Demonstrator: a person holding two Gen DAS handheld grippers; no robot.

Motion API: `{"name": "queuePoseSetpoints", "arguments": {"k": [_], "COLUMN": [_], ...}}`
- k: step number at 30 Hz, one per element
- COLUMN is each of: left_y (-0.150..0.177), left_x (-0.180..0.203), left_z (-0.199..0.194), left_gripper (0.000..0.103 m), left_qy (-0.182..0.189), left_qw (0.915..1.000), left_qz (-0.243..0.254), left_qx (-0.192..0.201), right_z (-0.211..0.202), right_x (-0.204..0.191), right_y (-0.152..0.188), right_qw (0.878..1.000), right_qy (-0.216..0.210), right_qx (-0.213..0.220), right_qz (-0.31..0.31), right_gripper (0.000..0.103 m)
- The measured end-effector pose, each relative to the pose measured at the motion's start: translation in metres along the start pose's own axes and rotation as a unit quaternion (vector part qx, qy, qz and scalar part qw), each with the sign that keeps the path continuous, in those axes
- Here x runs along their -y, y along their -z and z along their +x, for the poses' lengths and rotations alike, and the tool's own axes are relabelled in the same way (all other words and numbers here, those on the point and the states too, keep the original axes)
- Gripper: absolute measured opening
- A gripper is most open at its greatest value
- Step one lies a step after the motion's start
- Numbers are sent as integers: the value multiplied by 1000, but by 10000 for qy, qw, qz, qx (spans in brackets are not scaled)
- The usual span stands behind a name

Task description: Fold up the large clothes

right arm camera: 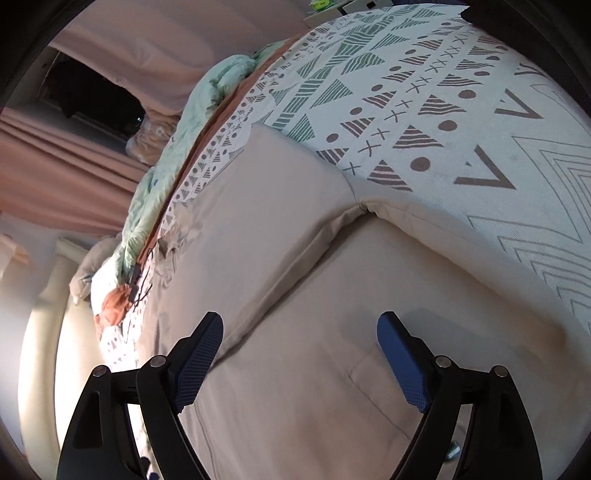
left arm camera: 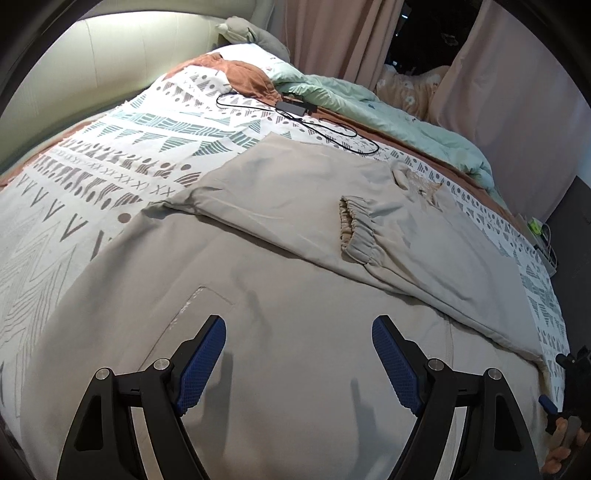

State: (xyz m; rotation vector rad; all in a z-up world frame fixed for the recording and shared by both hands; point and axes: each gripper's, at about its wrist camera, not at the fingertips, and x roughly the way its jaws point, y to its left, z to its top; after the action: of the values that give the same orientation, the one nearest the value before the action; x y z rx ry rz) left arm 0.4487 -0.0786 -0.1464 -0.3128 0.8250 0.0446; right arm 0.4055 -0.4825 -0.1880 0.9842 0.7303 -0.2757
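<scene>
A large beige jacket [left arm camera: 280,295] lies spread on the patterned bedspread [left arm camera: 122,147]. One sleeve is folded across its body, its elastic cuff [left arm camera: 351,229] resting near the middle. My left gripper [left arm camera: 298,334] hovers open just above the jacket's lower part, beside a pocket seam, with nothing between its blue pads. In the right wrist view the same jacket [right arm camera: 295,277] fills the middle, with a folded edge running diagonally. My right gripper [right arm camera: 300,328] is open over it and holds nothing. The right gripper's tip [left arm camera: 576,373] and a hand show at the left view's right edge.
A black charger brick with its cable [left arm camera: 295,110] lies on the bedspread beyond the jacket. A mint-green duvet [left arm camera: 388,107] is bunched along the far side, with an orange cloth [left arm camera: 247,77] and a grey pillow [left arm camera: 251,35] near the headboard. Pink curtains [left arm camera: 332,37] hang behind.
</scene>
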Motion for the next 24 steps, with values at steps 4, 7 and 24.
{"name": "queuePoseSetpoints", "arguments": {"k": [4,7,24], "left_y": [14,26,80], "left_x": [-11,-15,-46], "left_z": [-22,-39,-113], "left_gripper": [82,82,89], "left_qy": [13,17,285], "left_qw": [9999,9998,9987], "left_qz": [-26,32,-295], "left_qx": [102,171,288], "right_z": [-15,-25,-79], "right_x": [2,4,18], "right_y": [17,32,109], "right_qw": [9998,9996,9955], "right_qy": [-52,-105,-390], "right_qx": [2,-25,-204], "right_qz": [-166,-250,-837], "right_gripper": [86,86,86]}}
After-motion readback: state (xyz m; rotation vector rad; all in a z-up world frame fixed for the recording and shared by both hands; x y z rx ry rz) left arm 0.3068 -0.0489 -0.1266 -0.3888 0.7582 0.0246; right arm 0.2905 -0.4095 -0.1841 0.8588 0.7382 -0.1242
